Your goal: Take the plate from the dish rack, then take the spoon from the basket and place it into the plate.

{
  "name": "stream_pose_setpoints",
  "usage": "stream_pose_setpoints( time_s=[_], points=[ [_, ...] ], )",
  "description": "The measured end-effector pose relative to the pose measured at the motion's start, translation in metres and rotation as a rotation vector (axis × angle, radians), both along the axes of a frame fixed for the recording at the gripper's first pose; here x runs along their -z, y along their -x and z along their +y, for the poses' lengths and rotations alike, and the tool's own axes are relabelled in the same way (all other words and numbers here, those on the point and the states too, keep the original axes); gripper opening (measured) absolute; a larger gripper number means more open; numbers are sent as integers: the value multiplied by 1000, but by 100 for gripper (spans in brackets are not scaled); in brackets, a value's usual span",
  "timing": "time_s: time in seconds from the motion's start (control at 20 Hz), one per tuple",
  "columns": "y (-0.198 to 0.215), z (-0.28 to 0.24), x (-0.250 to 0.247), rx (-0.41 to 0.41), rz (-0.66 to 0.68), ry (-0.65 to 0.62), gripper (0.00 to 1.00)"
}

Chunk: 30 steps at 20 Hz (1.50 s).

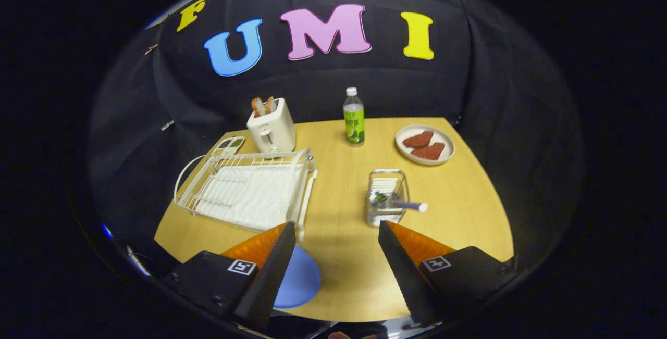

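With its fingers spread wide and empty, the gripper [333, 255] hangs above the table; blue plate [299, 281] beside one finger. Spoon [404, 204] juts from the basket [386, 197], which might tip when pulled.

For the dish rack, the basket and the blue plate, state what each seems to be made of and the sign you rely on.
Dish rack: thin white bars, probably coated wire. Basket: fine shiny grid, likely bare metal wire. Blue plate: flat matte colour, perhaps plastic; partly hidden by a finger. The gripper is open, empty.
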<state>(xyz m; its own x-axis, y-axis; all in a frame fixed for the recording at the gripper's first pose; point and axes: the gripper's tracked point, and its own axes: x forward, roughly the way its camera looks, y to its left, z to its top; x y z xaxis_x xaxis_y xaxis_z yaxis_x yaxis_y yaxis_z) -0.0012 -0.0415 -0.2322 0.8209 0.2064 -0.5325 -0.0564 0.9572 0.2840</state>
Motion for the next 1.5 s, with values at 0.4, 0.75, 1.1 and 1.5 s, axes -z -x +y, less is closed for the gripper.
stream_pose_setpoints(
  time_s=[0.4,0.75,1.1,1.5],
  points=[
    [-46,-78,73,52,129,58,74],
    [-60,-62,108,-63,187,37,52],
    [-61,-51,114,-100,204,6,16],
    [-47,-72,61,15,128,-90,11]
  ],
)
